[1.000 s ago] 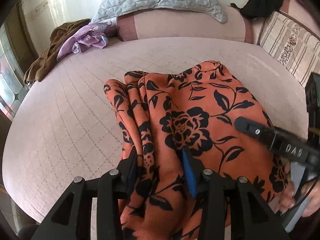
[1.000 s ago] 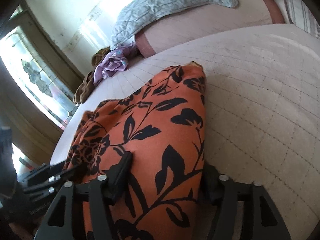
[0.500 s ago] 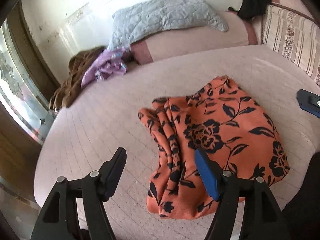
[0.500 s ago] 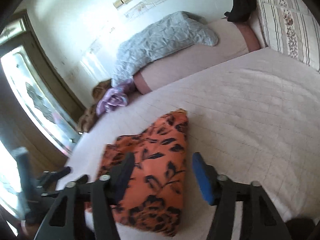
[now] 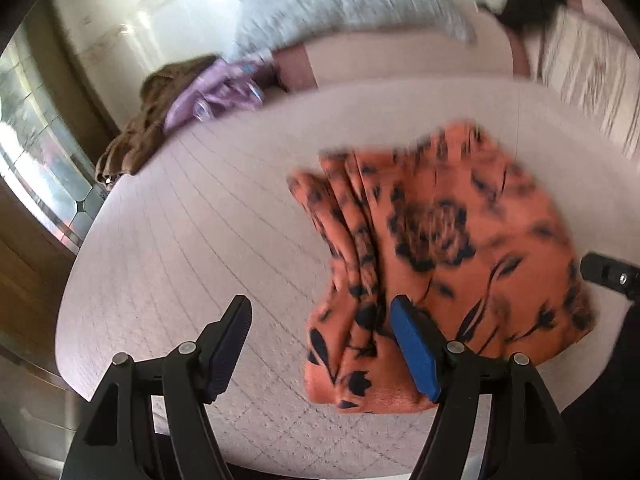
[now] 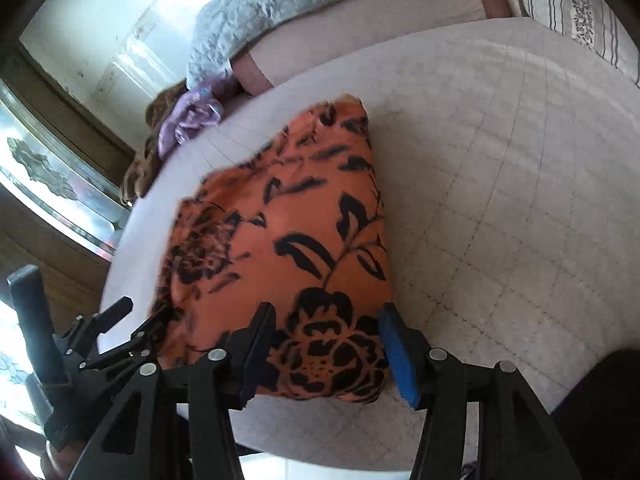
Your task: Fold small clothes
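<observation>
Both of your grippers are lifting off the orange floral garment (image 5: 440, 240): your left gripper (image 5: 320, 344), jaws sprung apart, is hanging empty lower centre, and your right gripper (image 6: 326, 352) is hovering released over the near hem. That folded bundle is lying mid-frame on the quilted bed (image 5: 192, 240). Dipping back could be snagging the loose pleats at its left edge; bare quilt is lying open leftward.

garment (image 5: 460, 248) on bed (image 5: 200, 240) – pillow (image 5: 344, 4) behind
</observation>
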Motion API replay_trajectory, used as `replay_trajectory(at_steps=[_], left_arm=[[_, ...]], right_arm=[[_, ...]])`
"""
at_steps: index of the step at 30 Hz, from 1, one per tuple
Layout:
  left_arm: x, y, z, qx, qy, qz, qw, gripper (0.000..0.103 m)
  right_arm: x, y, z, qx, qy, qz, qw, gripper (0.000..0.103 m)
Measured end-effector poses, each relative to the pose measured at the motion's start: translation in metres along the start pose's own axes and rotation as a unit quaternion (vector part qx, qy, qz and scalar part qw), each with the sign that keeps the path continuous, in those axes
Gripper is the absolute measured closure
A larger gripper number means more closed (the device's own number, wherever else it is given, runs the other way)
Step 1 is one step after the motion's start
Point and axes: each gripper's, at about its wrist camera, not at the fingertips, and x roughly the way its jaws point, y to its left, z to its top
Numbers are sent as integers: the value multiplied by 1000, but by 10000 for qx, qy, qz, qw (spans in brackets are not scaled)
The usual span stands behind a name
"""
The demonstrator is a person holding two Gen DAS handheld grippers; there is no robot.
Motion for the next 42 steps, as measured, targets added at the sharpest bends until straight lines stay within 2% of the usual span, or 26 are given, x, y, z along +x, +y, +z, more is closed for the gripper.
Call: replay_trajectory(at_steps=[4,6,7,13,19,25,27,29,33,42], left_arm=[[-38,22,15,-355,-448,178,9982,29],[-50,30,22,-454,-588,347,9966,16],[-58,35,24,-526,-701,416,9953,14],[-96,53,32,-815,-1183,421,9887,9],[-125,58,33,-869,-1526,564,9829,9],[-141,66,31,-965,-1787,755,9762,8],[-143,69,31,-1008,-1848,817,9742,3],[-146,71,29,-1036,-1943,914,9712,2],[-145,75,26,-1034,-1929,935,9713,2],[-141,83,20,-1089,-1857,949,9719,2]], right_arm=[[-42,22,16,-322,-567,-205,9977,42],[-65,34,19,-492,-851,-205,9949,39],[-73,42,25,-580,-991,-198,9932,39],[-120,83,24,-995,-1707,-146,9802,38],[-140,119,12,-1522,-2094,-282,9655,38],[-144,132,4,-1678,-2277,-380,9584,35],[-143,133,4,-1689,-2261,-562,9577,35],[-141,132,5,-1691,-2235,-671,9576,35],[-134,131,4,-1662,-2073,-702,9615,35],[-122,144,-4,-1942,-1967,-831,9574,35]])
